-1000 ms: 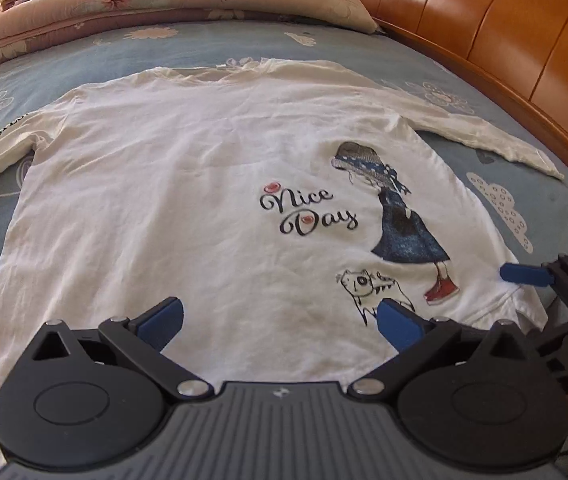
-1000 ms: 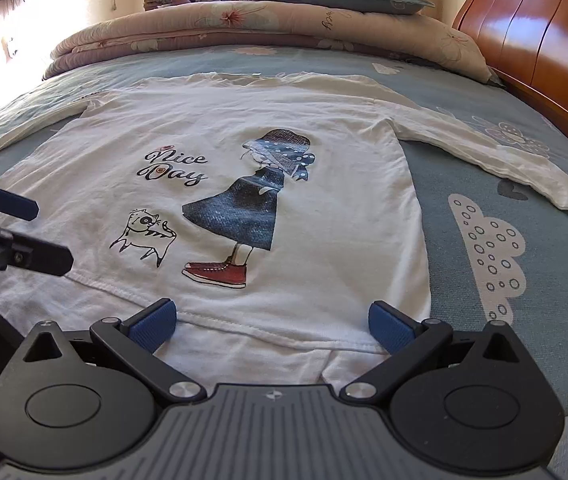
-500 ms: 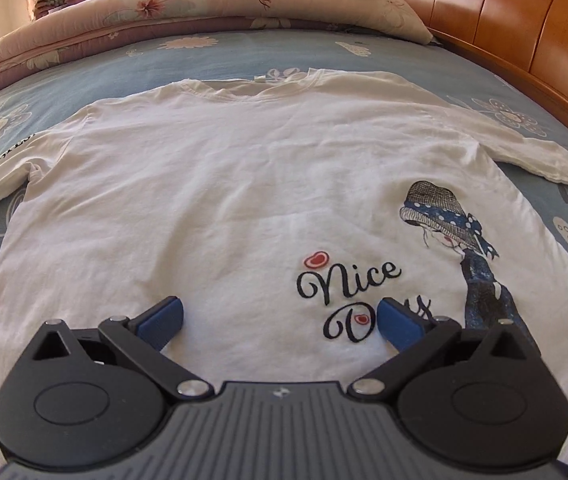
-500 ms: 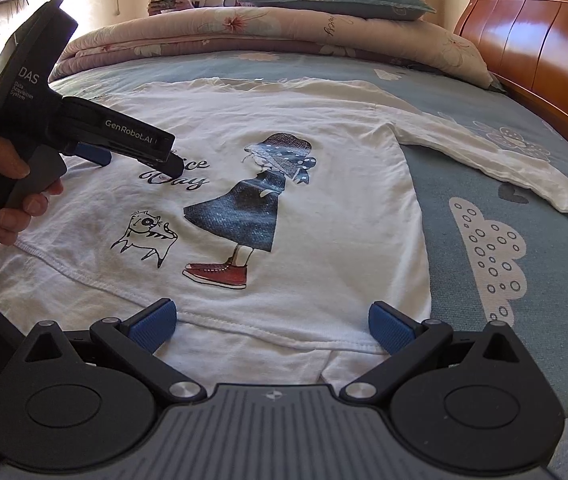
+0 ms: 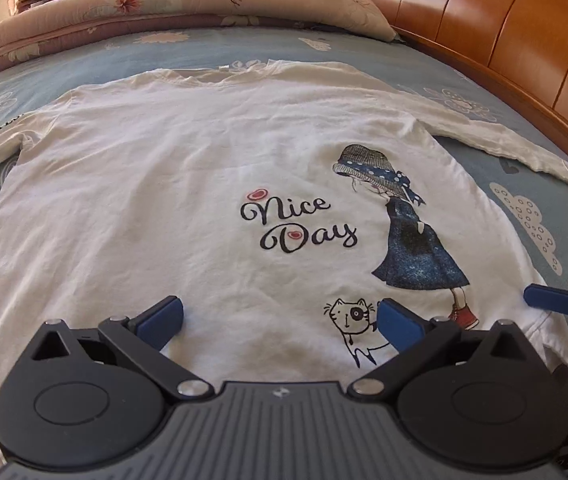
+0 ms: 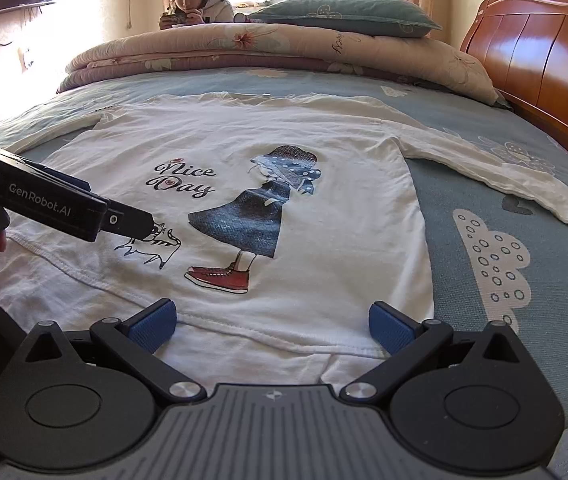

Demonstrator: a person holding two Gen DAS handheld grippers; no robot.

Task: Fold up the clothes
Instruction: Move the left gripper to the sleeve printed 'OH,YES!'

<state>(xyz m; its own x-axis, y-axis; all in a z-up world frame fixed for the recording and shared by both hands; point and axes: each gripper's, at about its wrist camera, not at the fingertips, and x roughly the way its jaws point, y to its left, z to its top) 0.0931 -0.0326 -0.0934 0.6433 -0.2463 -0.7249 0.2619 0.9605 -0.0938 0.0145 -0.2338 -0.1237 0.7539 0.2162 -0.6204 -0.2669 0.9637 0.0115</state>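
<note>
A white long-sleeved shirt point(image 5: 188, 184) lies flat and face up on the bed point(image 6: 484, 148), hem toward the cameras, collar toward the rolled quilt point(image 6: 284, 48), both sleeves spread out to the sides. The left claw point(image 5: 280, 320) hovers over the hem with its blue pads wide apart and nothing between them. The right claw point(image 6: 272, 320) is also spread wide and empty, low over the hem near the shirt's right bottom corner.

The shirt looks like thin cotton knit: light, limp and prone to wrinkling, so I judge it will sag and drag on the sheet unless it is lifted at two points at once. The double-stitched hem point(image 6: 268, 336) and the side seams should be the firmest places to pinch; the bottom corners or a shoulder with its matching hem corner would give a clean fold line. Nothing about it is fragile or slippery, though the soft bedding beneath may bunch if a pad digs in.

Printed on the chest is "Nice Day" point(image 5: 296, 224) in black script with small red hearts, beside a girl in a blue dress and a cat. Dark lettering on the left sleeve is too small to read. The side of the left claw's body, seen in the right view, reads "GenRobot.AI" point(image 6: 40, 200).
</note>
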